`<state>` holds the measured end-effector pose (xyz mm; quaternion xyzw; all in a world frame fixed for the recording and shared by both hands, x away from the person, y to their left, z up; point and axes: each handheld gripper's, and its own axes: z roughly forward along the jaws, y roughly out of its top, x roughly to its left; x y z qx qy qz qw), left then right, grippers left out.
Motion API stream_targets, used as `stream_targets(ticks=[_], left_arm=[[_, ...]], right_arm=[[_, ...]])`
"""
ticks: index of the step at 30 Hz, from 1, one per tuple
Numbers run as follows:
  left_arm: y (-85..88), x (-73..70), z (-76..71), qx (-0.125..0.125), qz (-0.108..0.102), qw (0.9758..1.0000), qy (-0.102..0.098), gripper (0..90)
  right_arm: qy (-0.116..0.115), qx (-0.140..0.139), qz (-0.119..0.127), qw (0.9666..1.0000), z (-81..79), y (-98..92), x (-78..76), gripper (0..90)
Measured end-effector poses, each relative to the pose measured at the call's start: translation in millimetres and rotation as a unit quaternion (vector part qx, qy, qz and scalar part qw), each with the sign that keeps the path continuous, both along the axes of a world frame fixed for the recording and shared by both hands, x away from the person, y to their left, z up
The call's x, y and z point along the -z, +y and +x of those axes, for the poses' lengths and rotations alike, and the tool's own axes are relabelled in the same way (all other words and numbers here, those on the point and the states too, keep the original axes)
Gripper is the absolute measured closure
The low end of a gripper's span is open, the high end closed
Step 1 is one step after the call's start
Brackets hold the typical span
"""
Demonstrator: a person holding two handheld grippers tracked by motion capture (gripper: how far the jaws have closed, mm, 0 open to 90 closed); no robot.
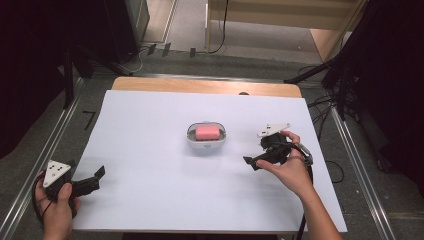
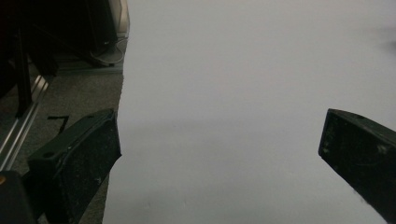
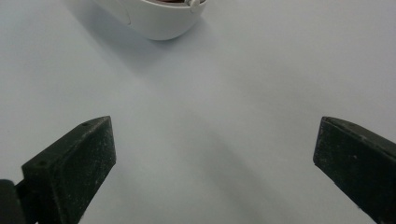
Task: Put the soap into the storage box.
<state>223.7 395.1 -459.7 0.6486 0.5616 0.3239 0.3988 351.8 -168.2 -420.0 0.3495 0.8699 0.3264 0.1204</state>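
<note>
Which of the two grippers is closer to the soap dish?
The right gripper. It sits just right of the white dish holding the pink soap, jaws open and empty. The left gripper rests far off at the sheet's near-left corner.

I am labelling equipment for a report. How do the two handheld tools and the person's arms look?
Both are black. The left tool and right tool each carry a pale grey three-cornered plate on top and two flat, blocky, scuffed jaws. A dark cable trails from each. The forearms are bare, without sleeves; the right wrist wears a dark band.
</note>
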Motion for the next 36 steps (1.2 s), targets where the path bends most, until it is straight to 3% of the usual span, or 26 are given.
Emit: stream_targets(ticks=[15, 22, 27, 32, 36], left_arm=[[-0.8, -0.1, 0.8, -0.003, 0.005, 1.0000, 0.006, 0.0], [-0.9, -0.1, 0.4, -0.004, 0.005, 1.0000, 0.004, 0.0], [-0.5, 0.0, 0.1, -0.008, 0.002, 1.0000, 0.001, 0.0], [0.4, 0.0, -0.5, -0.007, -0.002, 1.0000, -0.001, 0.0], [-0.9, 0.1, -0.1, -0.006, 0.004, 1.0000, 0.000, 0.0]], right_arm=[[0.006, 0.039, 0.034, 0.9986, -26.2, -36.2, 22.1, 0.0], [0.008, 0.058, 0.038, 0.9976, -37.8, -55.9, 32.7, 0.0], [0.016, 0.079, 0.054, 0.9953, -48.1, -69.5, 38.8, 0.0], [0.004, 0.094, 0.058, 0.9938, -60.5, -81.0, 46.2, 0.0], [0.011, 0.111, 0.064, 0.9917, -68.5, -89.7, 54.8, 0.0]])
